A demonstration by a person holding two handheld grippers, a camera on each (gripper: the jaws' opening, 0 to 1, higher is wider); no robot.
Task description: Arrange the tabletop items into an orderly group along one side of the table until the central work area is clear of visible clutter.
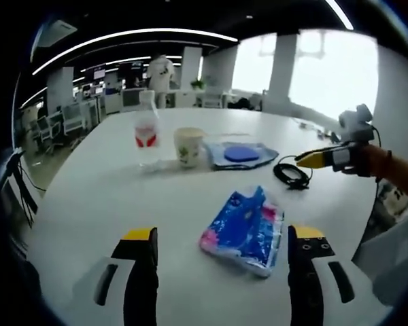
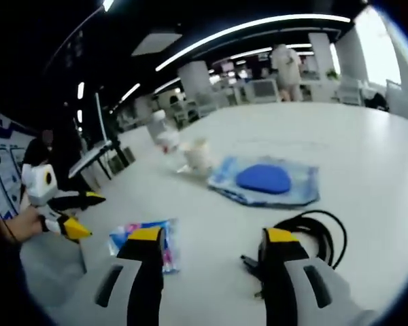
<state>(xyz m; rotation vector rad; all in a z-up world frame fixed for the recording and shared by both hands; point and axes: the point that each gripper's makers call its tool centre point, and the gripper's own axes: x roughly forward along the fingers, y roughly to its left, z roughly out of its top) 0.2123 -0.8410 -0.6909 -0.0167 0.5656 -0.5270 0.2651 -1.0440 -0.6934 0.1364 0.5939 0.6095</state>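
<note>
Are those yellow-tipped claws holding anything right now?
No. The left gripper and right gripper both have open jaws with nothing between them; the blue tissue pack lies free on the table.

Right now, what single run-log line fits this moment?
left gripper: open, at tissue pack | right gripper: open, near black cable | bottle, cup, blue cloth: untouched

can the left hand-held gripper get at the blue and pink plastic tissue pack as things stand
Probably yes. The left hand-held gripper has its jaws open, and the blue and pink plastic tissue pack lies flat on the white table just ahead between them, with nothing in the way; the coiled black cable lies farther off.
</note>
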